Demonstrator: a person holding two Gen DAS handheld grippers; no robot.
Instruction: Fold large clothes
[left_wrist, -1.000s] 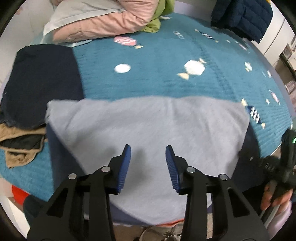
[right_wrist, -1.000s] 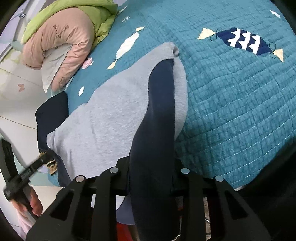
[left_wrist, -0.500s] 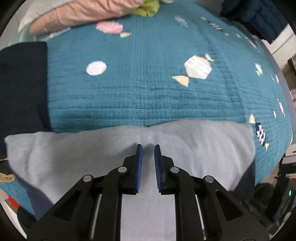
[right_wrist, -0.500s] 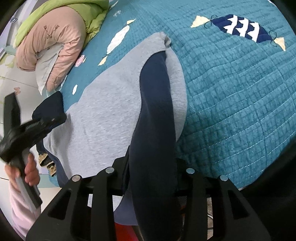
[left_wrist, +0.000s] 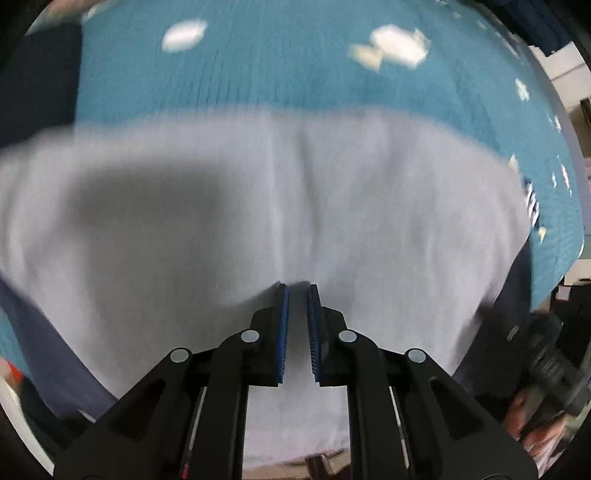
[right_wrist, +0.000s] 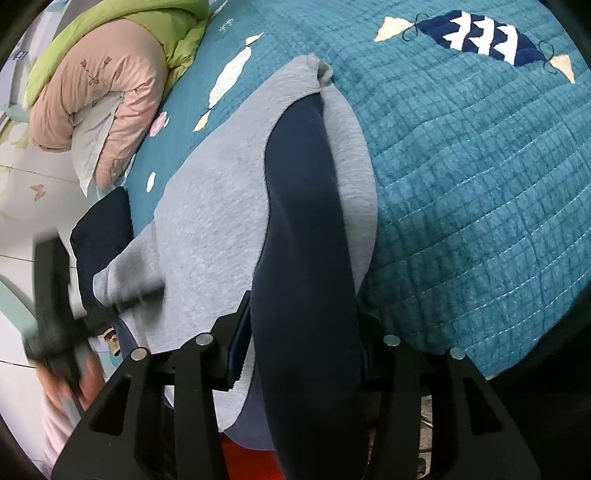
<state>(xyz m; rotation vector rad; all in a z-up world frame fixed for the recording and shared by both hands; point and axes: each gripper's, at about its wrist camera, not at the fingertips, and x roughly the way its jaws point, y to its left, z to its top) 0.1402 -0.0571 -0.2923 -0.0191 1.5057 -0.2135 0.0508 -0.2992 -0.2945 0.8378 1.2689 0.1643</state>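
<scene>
A bed covered by a teal quilt fills both views, its stitched surface dotted with candy and fish patches, one a navy-and-white fish near the top of the right view. Across the near edge of the bed lies the grey sweatshirt, spread flat with its far edge running roughly straight across the quilt; the left view shows it blurred, with a soft crease down the middle. Its navy sleeve runs from the far corner of the garment toward the right camera and passes between the fingers of the right tool — that tool is clamped on the sleeve, which bulges out above and below the grip.

At the head of the bed sits a rolled pink and green duvet. A dark navy garment lies on the quilt just beside the sweatshirt's left end.

The left tool hangs over the middle of the grey cloth with its blue pads drawn narrow, only a slim gap between them — whether any fabric is pinched there I cannot tell. The person's left hand on its handle shows blurred at the edge of the right view.
</scene>
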